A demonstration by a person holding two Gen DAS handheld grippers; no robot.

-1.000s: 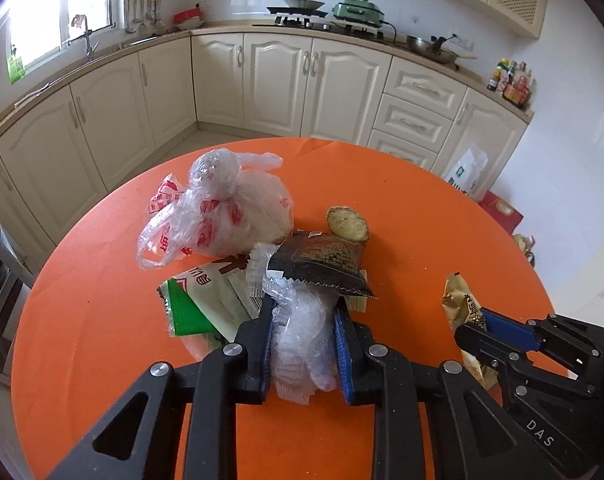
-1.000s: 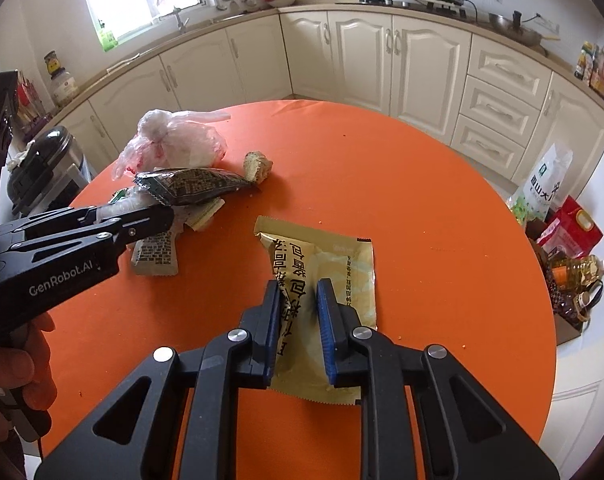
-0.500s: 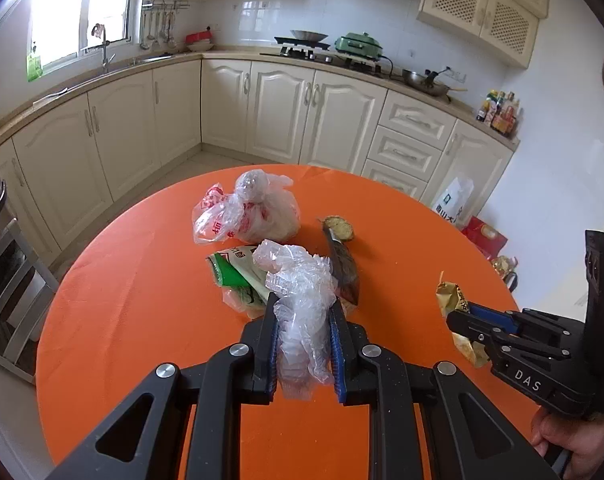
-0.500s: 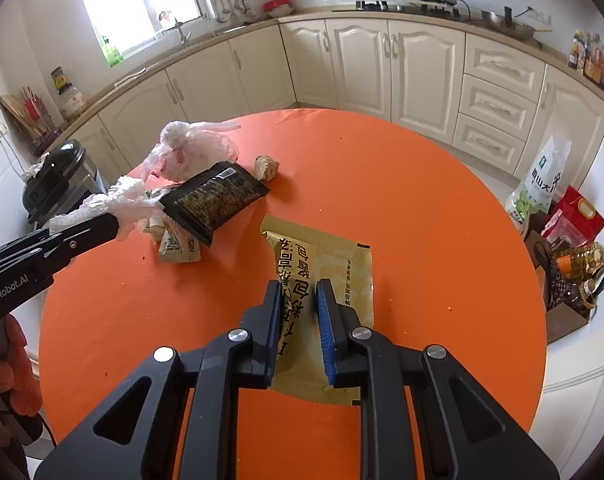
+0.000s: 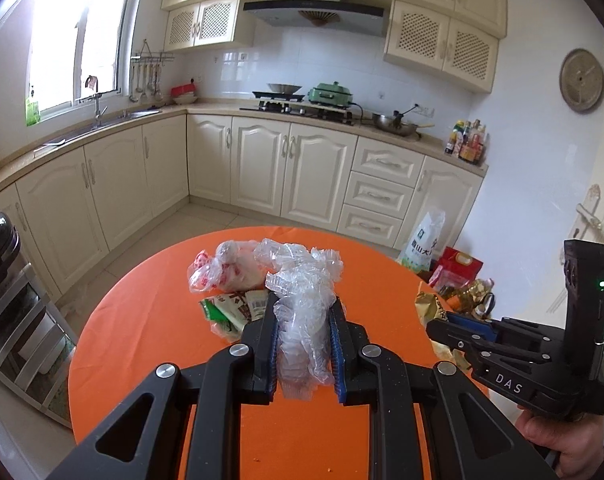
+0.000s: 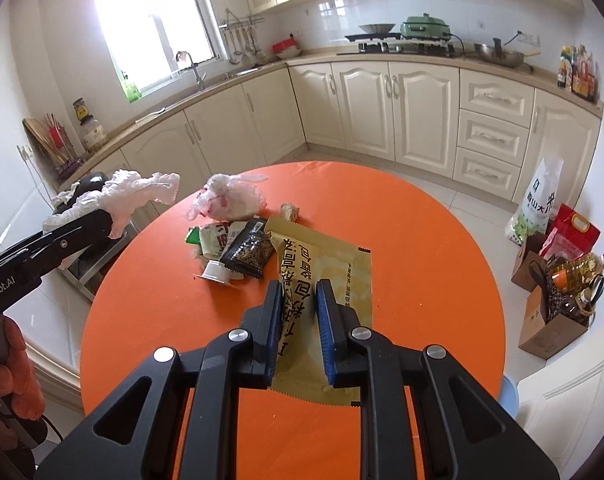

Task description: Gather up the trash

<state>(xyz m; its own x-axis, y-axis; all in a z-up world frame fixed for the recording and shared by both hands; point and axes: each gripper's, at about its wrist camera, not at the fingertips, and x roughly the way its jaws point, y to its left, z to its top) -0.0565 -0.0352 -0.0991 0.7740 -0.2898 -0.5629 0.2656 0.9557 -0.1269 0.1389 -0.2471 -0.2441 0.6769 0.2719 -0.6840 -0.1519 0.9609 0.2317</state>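
Observation:
My left gripper (image 5: 303,312) is shut on a crumpled clear plastic wrapper (image 5: 302,300), held above the round orange table (image 5: 142,340). That wrapper (image 6: 134,196) also shows at the left of the right wrist view, off the table's edge. My right gripper (image 6: 300,292) is shut on a yellow-gold snack wrapper (image 6: 341,264), lifted over the table. On the table lie a knotted clear bag with red print (image 6: 230,196), a green-and-white packet (image 6: 210,238), a dark patterned packet (image 6: 248,252), a small white cup (image 6: 216,270) and a brown food scrap (image 6: 289,211).
Cream kitchen cabinets (image 5: 262,168) run along the back. A metal rack with a dark appliance (image 5: 6,300) stands left of the table. Bags, a red box and oil bottles (image 6: 557,256) sit on the floor at the right. A person's hand (image 6: 6,380) grips the left handle.
Both grippers have risen and pulled back from the trash pile with their wrappers. The dark packet that lay over the clear wrapper has dropped back onto the table.

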